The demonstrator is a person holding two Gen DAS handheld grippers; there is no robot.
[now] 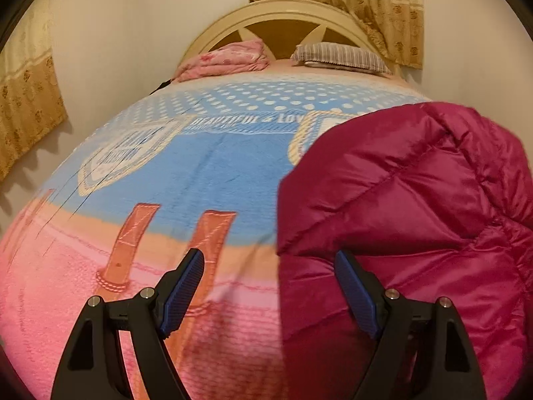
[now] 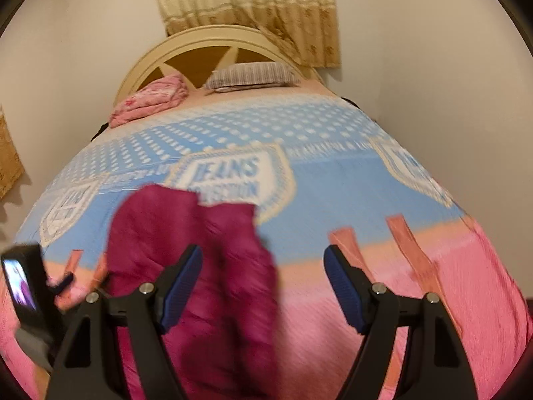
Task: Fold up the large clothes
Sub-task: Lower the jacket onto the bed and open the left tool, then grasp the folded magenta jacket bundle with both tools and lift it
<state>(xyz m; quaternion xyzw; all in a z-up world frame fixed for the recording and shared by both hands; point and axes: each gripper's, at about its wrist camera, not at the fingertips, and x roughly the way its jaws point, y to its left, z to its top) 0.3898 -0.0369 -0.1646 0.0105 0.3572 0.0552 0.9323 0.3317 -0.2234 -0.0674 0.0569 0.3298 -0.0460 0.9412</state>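
The magenta puffer jacket (image 1: 416, 206) lies bunched on our blue-and-pink bedspread (image 1: 206, 170), while our left gripper (image 1: 269, 260) and right gripper (image 2: 263, 256) hover above it, jaws spread wide, gripping nothing.

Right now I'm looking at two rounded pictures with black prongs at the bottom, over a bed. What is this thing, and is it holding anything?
No machine: a person holds a hand gripper in each hand, each with a wide-angle camera looking along its two fingers. One picture comes from the left gripper, the other from the right gripper. Both are open and hold nothing. On the bed's blue and pink blanket lies a magenta puffy jacket, partly folded. By the headboard sit a striped pillow and a folded pink cloth. The right view also catches the left gripper's body at its left edge.
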